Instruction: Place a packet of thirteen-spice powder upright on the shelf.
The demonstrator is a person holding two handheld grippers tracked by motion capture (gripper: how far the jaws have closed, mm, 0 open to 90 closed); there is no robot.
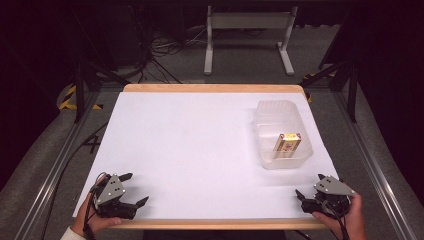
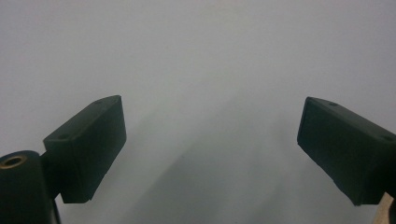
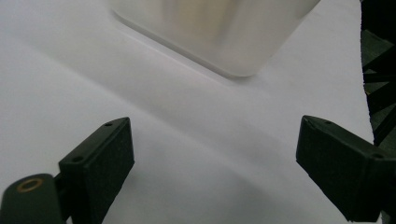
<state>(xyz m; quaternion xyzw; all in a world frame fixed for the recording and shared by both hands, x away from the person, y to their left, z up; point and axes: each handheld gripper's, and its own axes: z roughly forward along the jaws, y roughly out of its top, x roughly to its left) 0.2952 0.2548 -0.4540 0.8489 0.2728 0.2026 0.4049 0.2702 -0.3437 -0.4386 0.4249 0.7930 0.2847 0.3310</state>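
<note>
The table (image 1: pixel 200 140) is the largest thing: a white surface with a wooden edge showing along its far and near sides, standing on a grey floor (image 1: pixel 45 150) with dark frame bars at both sides. Behind the table, a light grey stand (image 1: pixel 247 35) rests on the floor, and some cables (image 1: pixel 160 50) lie near it. On the right part of the table, toward the far side, sits a clear plastic container (image 1: pixel 281 132), open at the top. Inside it, at the near end, a small yellow box (image 1: pixel 286 145) with a printed picture stands leaning. In the right gripper view the container (image 3: pixel 219 32) appears blurred ahead of the jaws. The left tool (image 1: pixel 131 190) is held by a hand (image 1: pixel 92 222) at the near left corner of the table, and its jaws are spread wide with nothing between them. The right tool (image 1: pixel 310 186) is held by the other hand (image 1: pixel 345 220) at the near right corner, well apart from the container; its jaws are also spread wide and hold nothing.
</note>
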